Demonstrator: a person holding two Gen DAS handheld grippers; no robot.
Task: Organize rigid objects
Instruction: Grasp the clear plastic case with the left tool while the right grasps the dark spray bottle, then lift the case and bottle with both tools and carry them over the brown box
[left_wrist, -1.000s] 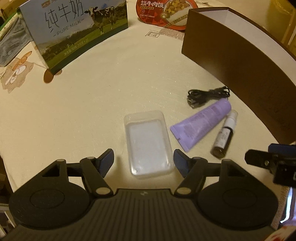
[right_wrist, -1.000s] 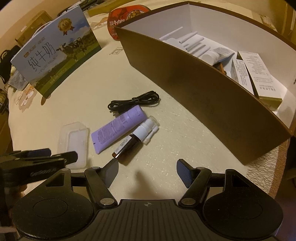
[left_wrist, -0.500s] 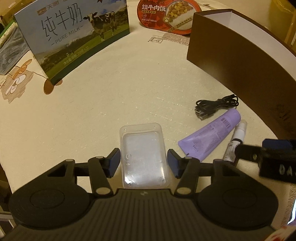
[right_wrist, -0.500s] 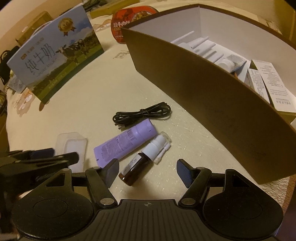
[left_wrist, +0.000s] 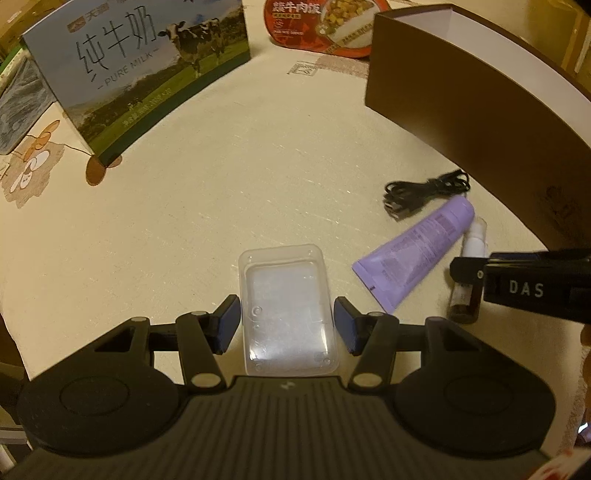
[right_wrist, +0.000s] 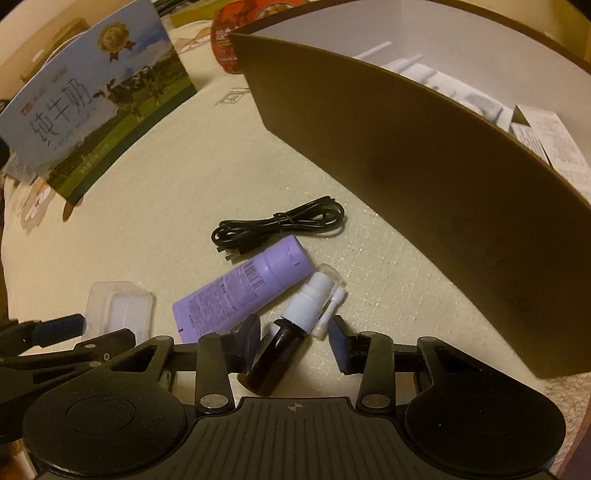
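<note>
Clear case (left_wrist: 287, 312) now sits between your left claw (left_wrist: 287, 325) pads, open, not gripping yet. Right claw (right_wrist: 293, 341) closed in round the bottle (right_wrist: 286, 338), also open; squeeze both next.

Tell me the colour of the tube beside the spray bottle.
Pale purple tube, clearest in the right wrist view.

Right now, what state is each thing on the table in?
Left tool: open, straddling the clear case.
Right tool: open, around the spray bottle.
Clear case: flat, closed.
Spray bottle: lying down, capped.
Purple tube: lying flat.
Black cable: coiled.
Brown box: open-topped, holding items.
</note>
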